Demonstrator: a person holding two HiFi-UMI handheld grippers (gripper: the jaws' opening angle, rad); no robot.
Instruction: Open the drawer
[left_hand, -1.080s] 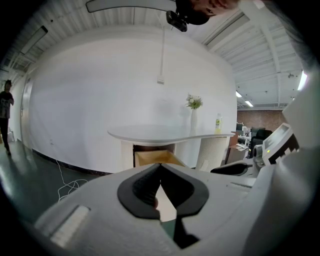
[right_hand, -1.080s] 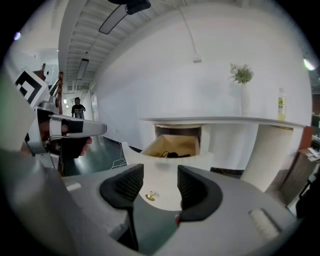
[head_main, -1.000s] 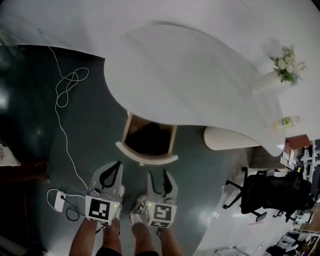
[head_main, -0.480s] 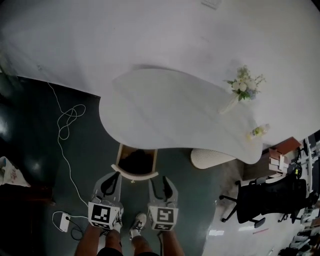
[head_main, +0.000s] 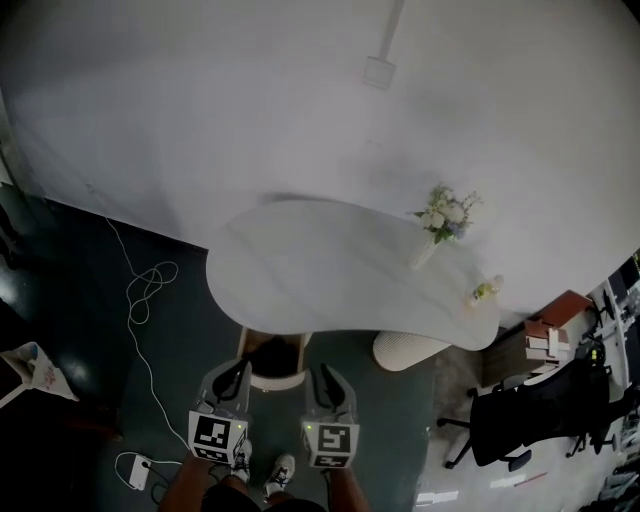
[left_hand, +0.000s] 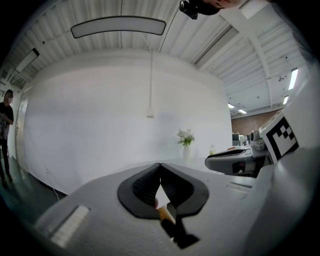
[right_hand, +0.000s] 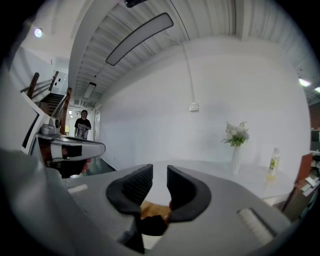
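The drawer (head_main: 274, 362) sits under the near edge of the curved white table (head_main: 330, 275), pulled out toward the person. Its long axis runs from the table toward the person's feet, and its pale curved front (head_main: 276, 381) faces the 2 grippers. The back of the drawer is hidden beneath the tabletop, its inside is dark, and whatever it holds cannot be made out from the head view. In both gripper views only a sliver of wood-coloured edge shows low behind the jaws, too little to say which part of the drawer it is. The person's arms are cut off by the bottom edge of the head view. The left gripper (head_main: 231, 374) is held just in front of the drawer front, to its left, and does not touch it. In its own view the left gripper (left_hand: 160, 168) has its jaws together, tips meeting, with nothing between them. The right gripper (head_main: 326, 380) is held at the drawer's right, also clear of it. In its own view the right gripper (right_hand: 160, 176) shows a narrow gap between the 2 dark pads. The jaws are closing and nothing stands between them. On the far end of the table stand a vase of flowers (head_main: 440, 222) and a small bottle (head_main: 485, 291), well apart from the drawer.
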